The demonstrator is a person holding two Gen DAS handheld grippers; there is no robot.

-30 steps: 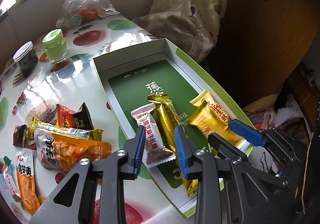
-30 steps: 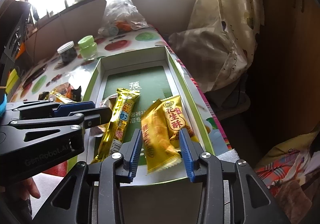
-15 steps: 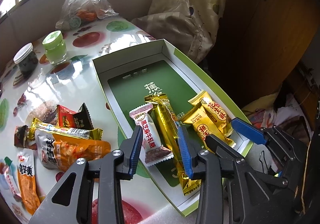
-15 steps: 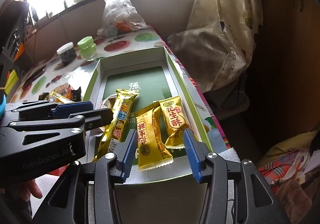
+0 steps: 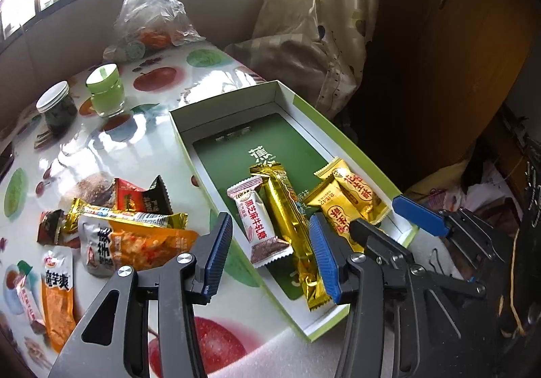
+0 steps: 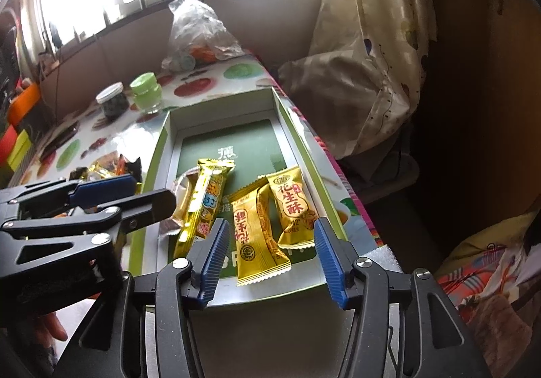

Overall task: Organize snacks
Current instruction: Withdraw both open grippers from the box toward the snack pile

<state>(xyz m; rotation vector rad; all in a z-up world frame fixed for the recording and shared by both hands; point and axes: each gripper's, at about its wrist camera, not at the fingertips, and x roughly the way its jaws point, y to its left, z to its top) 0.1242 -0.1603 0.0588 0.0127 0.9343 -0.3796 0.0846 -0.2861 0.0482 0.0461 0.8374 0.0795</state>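
Note:
A green-and-white box (image 5: 233,107) (image 6: 162,148) lies open on the fruit-print table. Inside it are a white-and-brown candy (image 5: 258,219), a long gold bar (image 5: 290,222) (image 6: 203,205) and two yellow peanut-crisp packets (image 5: 358,188) (image 6: 257,232) (image 6: 290,209). My left gripper (image 5: 270,253) is open and empty above the box's near left edge. My right gripper (image 6: 270,253) is open and empty above the box's near end, just behind the yellow packets. Several loose snacks (image 5: 132,239) lie on the table left of the box.
Two jars, one green (image 5: 104,94) and one with a white lid (image 5: 57,107), stand at the far left. A clear plastic bag (image 5: 152,19) sits at the table's back. A curtain (image 5: 318,23) hangs right of the table. The table's right edge runs beside the box.
The right gripper opened and let go of a yellow packet, which now lies in the box. Both grippers drew back a little and the right one opened wider.

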